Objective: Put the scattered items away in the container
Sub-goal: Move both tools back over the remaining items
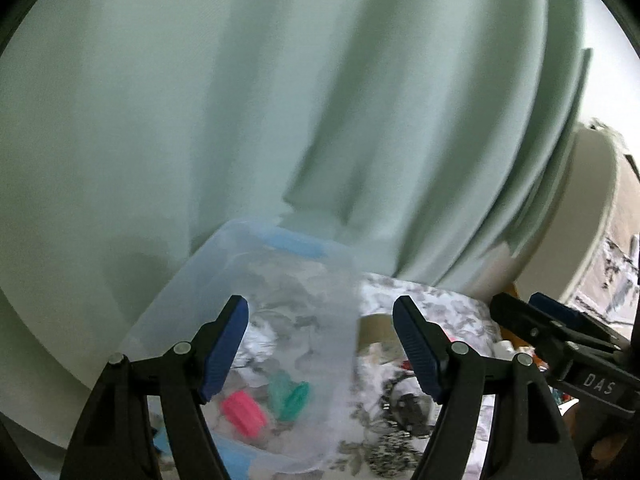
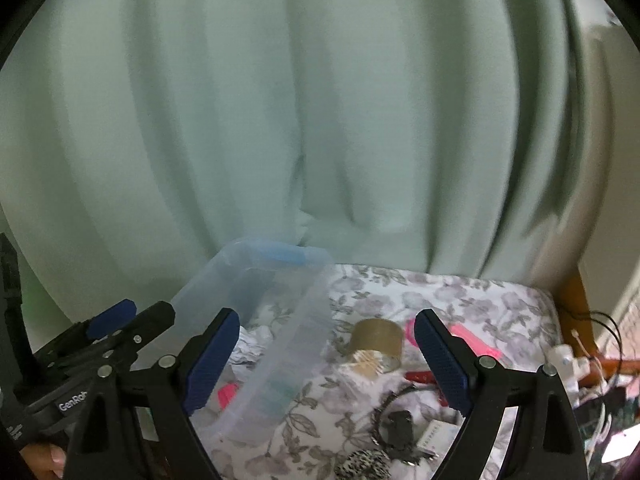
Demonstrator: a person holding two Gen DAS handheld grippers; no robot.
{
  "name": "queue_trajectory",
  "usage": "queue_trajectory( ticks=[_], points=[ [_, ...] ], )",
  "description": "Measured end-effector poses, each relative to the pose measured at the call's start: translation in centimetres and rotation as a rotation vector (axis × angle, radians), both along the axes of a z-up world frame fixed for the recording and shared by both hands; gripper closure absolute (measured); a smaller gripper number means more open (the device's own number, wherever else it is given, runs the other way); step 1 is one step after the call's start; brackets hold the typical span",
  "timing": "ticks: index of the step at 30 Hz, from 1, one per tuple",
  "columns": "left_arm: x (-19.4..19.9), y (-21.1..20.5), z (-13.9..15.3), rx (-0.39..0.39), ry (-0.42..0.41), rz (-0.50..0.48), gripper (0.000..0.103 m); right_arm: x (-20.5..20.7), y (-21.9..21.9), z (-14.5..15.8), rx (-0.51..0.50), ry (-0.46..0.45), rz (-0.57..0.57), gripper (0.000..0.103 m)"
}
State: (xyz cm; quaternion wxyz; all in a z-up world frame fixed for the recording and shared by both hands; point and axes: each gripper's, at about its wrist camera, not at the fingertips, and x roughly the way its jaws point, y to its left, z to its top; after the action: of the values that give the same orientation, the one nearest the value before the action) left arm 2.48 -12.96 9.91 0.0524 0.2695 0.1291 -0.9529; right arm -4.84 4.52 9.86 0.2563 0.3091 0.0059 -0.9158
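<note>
Clear plastic container point(image 2: 256, 304) at bed edge, tape roll point(image 2: 376, 342) beside, curtain point(image 2: 320, 120) behind

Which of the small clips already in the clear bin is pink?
The pink clip, nearest the left gripper's left finger; the two beside it are teal.

There was one clear plastic container point(image 2: 256, 300) on the flowered cloth. Inside it I counted one pink clip point(image 1: 243, 412) and two green clips point(image 1: 288, 394). Outside lay one roll of brown tape point(image 2: 376, 344), one bunch of keys point(image 2: 398, 430) and one spotted hair tie point(image 2: 362, 464). Two grippers point(image 2: 326, 364) point(image 1: 320, 352) were there.
</note>
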Motion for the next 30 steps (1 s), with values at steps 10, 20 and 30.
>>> queue_trajectory(
  ticks=[10,20,30],
  points=[
    [-0.2,7.0,-1.0,0.026,0.062,-0.196,0.027,0.7,8.4,-0.4,-0.056,-0.014,-0.157,0.012],
    [-0.5,12.7,-4.8,-0.099,-0.064,-0.311,0.027,1.6,14.5,-2.7,-0.111,-0.052,-0.267,0.000],
    [-2.4,12.3,-10.8,-0.124,-0.291,-0.201,0.027,1.3,17.5,-8.0,-0.164,-0.148,-0.286,0.000]
  ],
)
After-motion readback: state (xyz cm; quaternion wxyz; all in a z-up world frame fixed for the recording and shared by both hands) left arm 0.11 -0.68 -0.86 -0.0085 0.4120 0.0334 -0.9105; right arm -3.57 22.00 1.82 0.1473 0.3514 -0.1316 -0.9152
